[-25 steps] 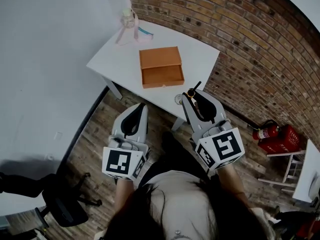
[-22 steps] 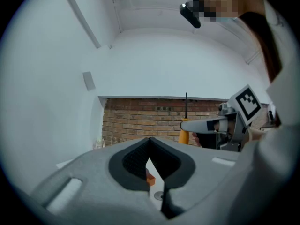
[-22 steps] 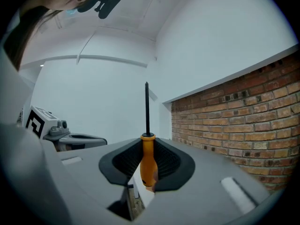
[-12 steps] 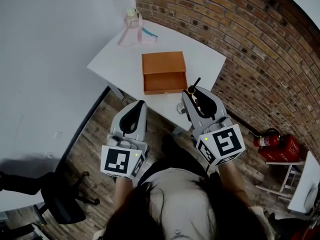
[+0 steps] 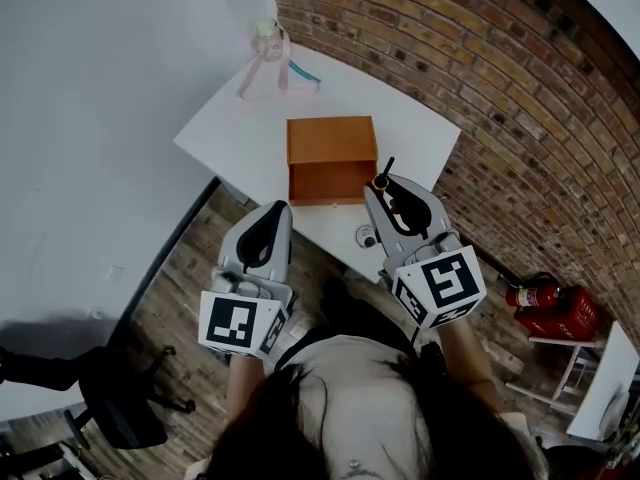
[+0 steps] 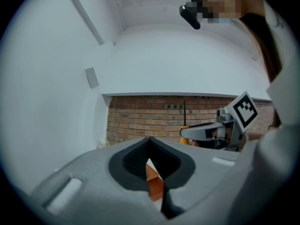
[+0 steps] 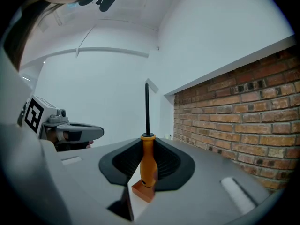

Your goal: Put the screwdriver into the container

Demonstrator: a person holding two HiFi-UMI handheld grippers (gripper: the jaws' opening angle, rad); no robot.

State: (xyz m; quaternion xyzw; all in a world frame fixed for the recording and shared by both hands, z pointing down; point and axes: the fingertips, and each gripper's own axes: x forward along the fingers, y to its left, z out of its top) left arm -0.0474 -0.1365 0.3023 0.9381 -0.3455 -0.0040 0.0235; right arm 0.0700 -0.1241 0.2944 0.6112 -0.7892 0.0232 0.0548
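An orange-brown open box, the container, lies on the white table. My right gripper hovers just off the container's near right corner, shut on the screwdriver. In the right gripper view the screwdriver stands upright between the jaws: orange handle gripped, black shaft pointing up. Below it a corner of the container shows through the gap. My left gripper is shut with nothing in it, near the table's front edge. In the left gripper view a slice of the container shows between the shut jaws.
A small bottle with a pink strap and a teal item stand at the table's far end. A small round object sits at the near table edge. The brick wall runs along the right, with a red fire extinguisher on the floor. An office chair is at lower left.
The table and container have drawn nearer and lower in the head view. Both grippers keep their pose, the right one still holding the screwdriver, now close to the container's corner.
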